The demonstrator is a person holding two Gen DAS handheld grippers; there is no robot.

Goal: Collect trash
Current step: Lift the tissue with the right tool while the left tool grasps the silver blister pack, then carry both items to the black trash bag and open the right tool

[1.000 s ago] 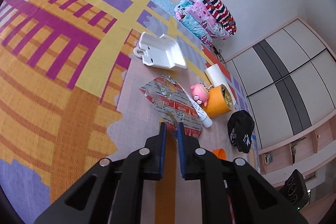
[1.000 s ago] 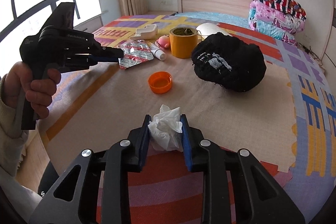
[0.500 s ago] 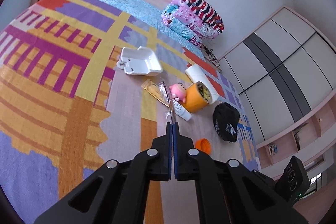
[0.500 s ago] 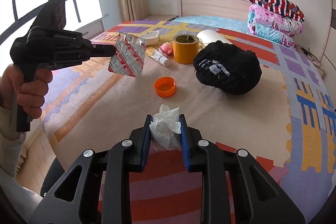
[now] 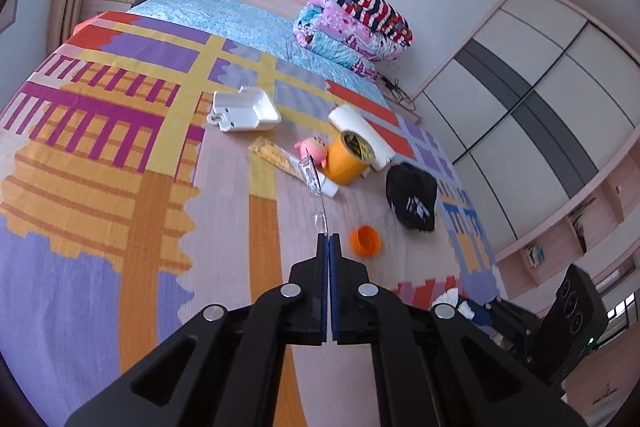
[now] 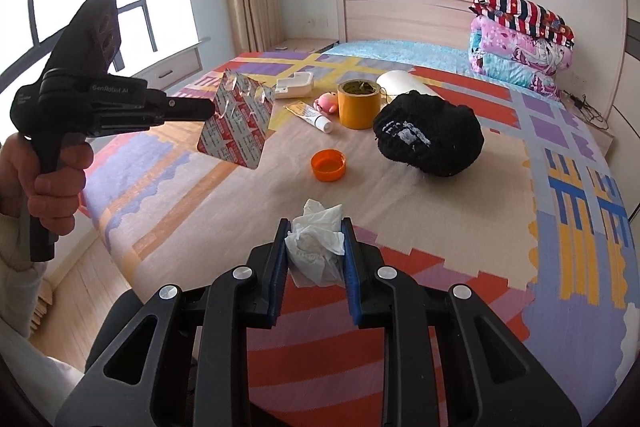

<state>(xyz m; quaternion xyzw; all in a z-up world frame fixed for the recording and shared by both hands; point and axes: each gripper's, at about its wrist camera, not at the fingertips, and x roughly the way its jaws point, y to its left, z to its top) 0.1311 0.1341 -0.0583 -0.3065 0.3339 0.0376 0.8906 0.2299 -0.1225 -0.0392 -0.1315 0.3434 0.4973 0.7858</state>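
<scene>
A bedroom: a bed under a patchwork cover carries the clutter. Your left gripper is clenched on one edge of a foil blister sheet, which hangs in the air above the bed's near left side, gripped only at its margin. Your right gripper grasps a crumpled white tissue, held just above the cover.

Likely failures, working outward:
- The blister sheet is pinched by a thin rim; a quick swing could tear it or let it slide free.
- The tissue bulges loosely between the jaws; any easing of pressure would probably drop it.
- Both grippers are full, so the orange cap and the ointment tube cannot be taken until you unload.
- No bin is visible; moving blind toward one risks brushing the black hat or orange tape roll.
</scene>
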